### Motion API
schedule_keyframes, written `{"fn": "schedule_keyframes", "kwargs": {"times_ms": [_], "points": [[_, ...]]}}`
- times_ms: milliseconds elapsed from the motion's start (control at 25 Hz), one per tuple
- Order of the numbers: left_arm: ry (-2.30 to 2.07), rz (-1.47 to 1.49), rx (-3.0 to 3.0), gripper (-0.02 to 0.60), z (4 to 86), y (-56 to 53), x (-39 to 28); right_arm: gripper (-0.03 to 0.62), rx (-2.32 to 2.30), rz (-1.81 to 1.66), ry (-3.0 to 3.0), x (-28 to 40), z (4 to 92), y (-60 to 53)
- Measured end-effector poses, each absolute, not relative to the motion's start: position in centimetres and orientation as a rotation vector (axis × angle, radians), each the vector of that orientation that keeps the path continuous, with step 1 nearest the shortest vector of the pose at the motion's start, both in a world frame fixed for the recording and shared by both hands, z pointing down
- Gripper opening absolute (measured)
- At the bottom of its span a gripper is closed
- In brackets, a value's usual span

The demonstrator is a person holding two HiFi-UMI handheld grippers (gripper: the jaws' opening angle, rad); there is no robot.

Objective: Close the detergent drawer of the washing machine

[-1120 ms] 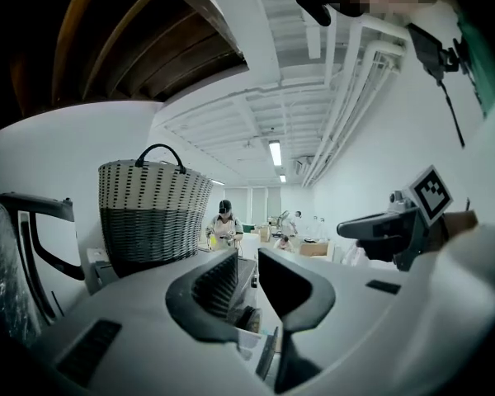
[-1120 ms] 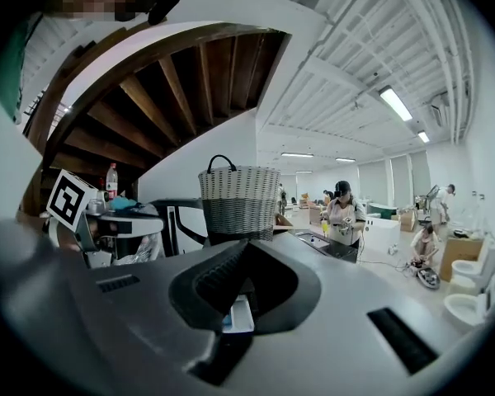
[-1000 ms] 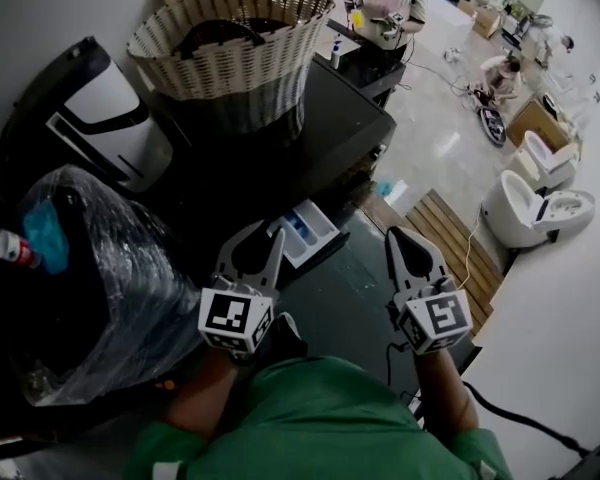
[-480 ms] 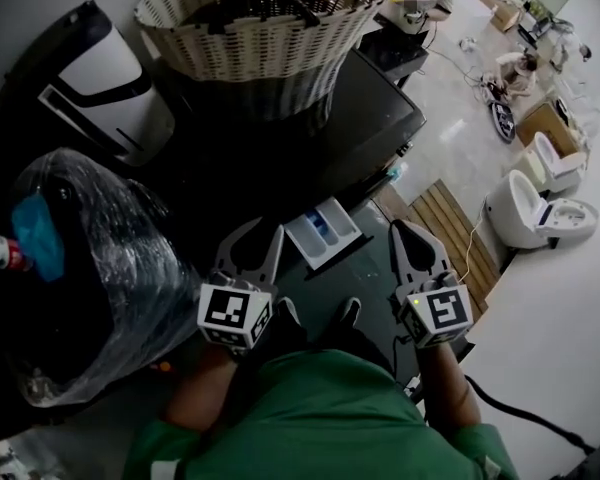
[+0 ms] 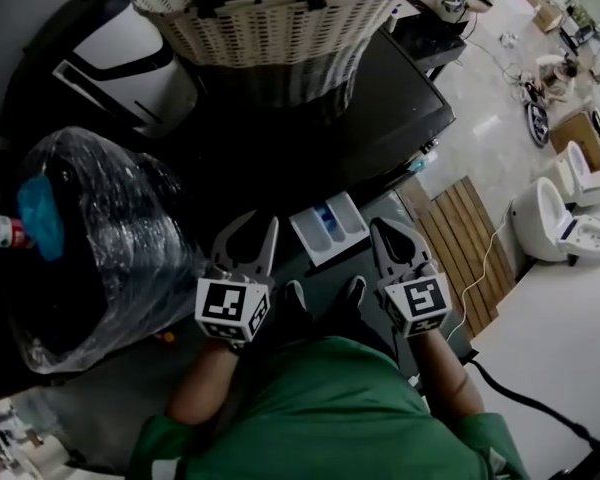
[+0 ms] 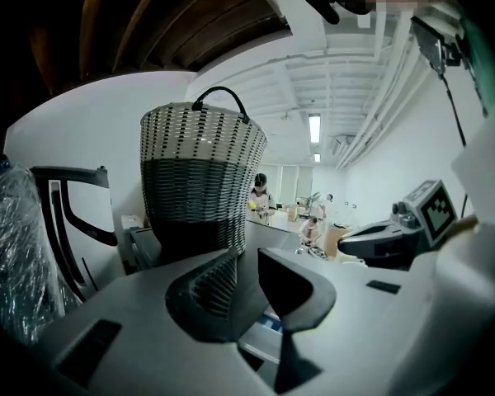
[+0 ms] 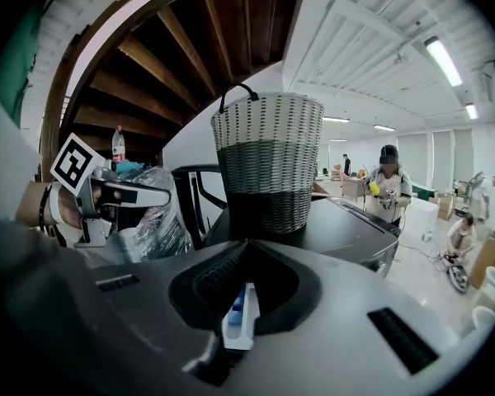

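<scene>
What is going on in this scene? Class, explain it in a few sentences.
A person in a green top stands at a dark washing machine, holding a two-jaw gripper in each hand. The machine's detergent drawer is pulled out, showing white and blue compartments. Neither gripper appears to touch it. The left gripper hangs just left of the drawer with its jaws apart. The right gripper hangs just right of it, jaws together and holding nothing. A woven basket sits on top of the machine. The drawer is not yet closed.

Ceiling strip lights [image 7: 442, 60] brighten the room far beyond the fingers [image 7: 214, 275], which sit dim, blurred and fisheye-bent.
</scene>
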State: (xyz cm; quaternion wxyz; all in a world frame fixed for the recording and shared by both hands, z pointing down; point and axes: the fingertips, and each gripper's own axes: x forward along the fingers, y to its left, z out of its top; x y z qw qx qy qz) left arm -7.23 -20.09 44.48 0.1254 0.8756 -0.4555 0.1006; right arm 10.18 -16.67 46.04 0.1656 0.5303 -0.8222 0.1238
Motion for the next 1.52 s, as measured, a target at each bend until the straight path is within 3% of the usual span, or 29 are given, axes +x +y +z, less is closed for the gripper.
{"fn": "schedule_keyframes", "kwargs": {"times_ms": [400,960,1520], "points": [[-1.342,0.369,2.507,0.092,45.9,-19.7,-3.8,0.023,1.413,0.454,-2.252,13.1,55.3,-14.6],[-1.295,0.447,2.495,0.092,46.9,-20.2,-3.2,0.023,1.079,0.676,-2.118,8.8,69.6,-8.0],[-1.347,0.454,2.466,0.092,47.4,-20.9,-5.5,0.021,1.181,0.603,-2.130,8.2,69.1,-12.8]]}}
